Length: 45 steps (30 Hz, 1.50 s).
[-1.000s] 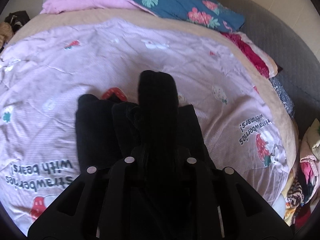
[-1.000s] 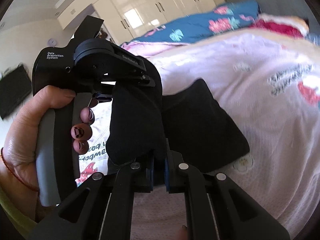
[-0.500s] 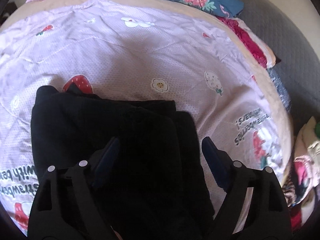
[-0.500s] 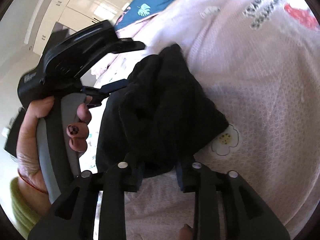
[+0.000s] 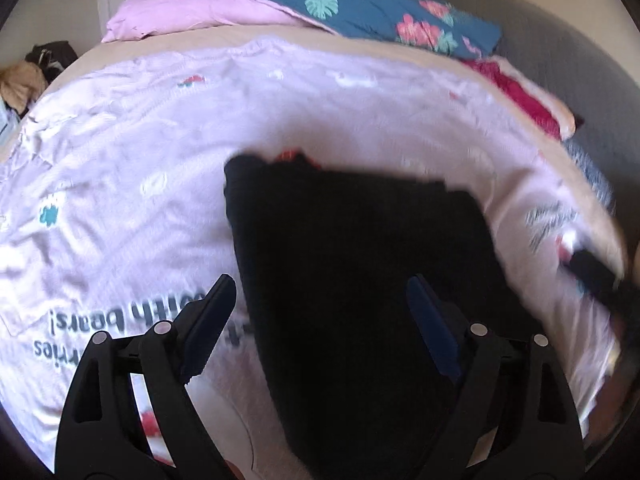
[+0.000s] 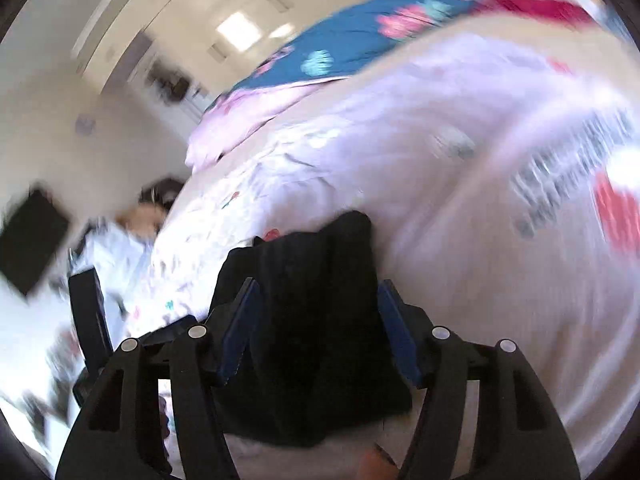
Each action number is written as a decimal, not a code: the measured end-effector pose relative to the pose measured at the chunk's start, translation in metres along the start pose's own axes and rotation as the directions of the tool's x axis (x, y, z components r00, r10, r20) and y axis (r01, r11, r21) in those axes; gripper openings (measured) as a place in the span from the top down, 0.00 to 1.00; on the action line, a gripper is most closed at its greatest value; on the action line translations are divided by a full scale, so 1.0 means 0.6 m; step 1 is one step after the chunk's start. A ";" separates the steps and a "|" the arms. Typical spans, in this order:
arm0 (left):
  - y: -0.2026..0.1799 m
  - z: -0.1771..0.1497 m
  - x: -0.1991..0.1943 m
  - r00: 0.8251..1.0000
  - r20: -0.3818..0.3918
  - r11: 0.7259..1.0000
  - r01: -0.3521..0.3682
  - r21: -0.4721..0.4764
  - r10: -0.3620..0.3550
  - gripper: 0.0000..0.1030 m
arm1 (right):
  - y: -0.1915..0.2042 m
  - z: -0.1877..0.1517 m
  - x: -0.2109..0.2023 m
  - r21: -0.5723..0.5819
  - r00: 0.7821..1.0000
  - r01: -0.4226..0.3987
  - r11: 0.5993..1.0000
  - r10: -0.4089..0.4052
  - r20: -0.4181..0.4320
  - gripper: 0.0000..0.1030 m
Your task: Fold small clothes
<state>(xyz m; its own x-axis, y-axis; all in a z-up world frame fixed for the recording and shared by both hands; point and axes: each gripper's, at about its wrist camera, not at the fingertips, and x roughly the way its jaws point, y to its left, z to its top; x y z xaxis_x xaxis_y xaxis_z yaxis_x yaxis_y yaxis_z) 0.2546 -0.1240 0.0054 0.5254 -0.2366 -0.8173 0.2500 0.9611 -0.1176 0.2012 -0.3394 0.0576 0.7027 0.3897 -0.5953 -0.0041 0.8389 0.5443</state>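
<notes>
A black garment (image 5: 360, 264) lies folded flat on the pale pink bedspread (image 5: 140, 140). My left gripper (image 5: 320, 292) is open, its fingers spread wide over the near part of the garment, holding nothing. In the right wrist view the same black garment (image 6: 312, 300) lies between the spread fingers of my right gripper (image 6: 316, 296), which is open and not clamped on it. Both views are blurred by motion. A dark blurred shape at the right edge of the left wrist view (image 5: 596, 276) looks like part of the right gripper.
A blue floral quilt (image 5: 380, 12) and a pink pillow (image 5: 192, 20) lie at the bed's far end. Red cloth (image 5: 516, 96) and a grey headboard (image 5: 560, 48) are on the right. A pile of things (image 5: 24, 80) sits beyond the bed's left edge.
Both grippers have let go of the black garment, which was held up a second ago and now lies flat on the bed. Both have pulled back and opened wide.
</notes>
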 end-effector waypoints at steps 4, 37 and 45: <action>-0.014 -0.039 0.015 1.000 0.006 0.999 -0.025 0.025 0.025 0.23 | 0.030 0.027 0.098 -0.095 0.984 0.020 0.995 -0.037 -0.173 0.54; -0.054 -0.073 -0.012 0.998 0.025 0.996 0.048 0.081 -0.050 0.18 | -0.026 0.037 0.095 -0.167 0.992 0.041 0.985 -0.061 -0.111 0.54; -0.036 -0.088 -0.035 0.996 0.043 0.997 0.074 0.028 -0.075 0.18 | -0.057 -0.047 0.014 0.051 0.987 -0.067 0.996 0.074 -0.145 0.48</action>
<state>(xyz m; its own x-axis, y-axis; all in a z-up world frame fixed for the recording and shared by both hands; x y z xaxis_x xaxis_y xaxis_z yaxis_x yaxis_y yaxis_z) 0.1954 -0.1324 -0.0045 0.5394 -0.3139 -0.7814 0.3108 0.9366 -0.1618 0.1872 -0.3541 0.0178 0.5899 0.5013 -0.6330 -0.0144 0.7904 0.6125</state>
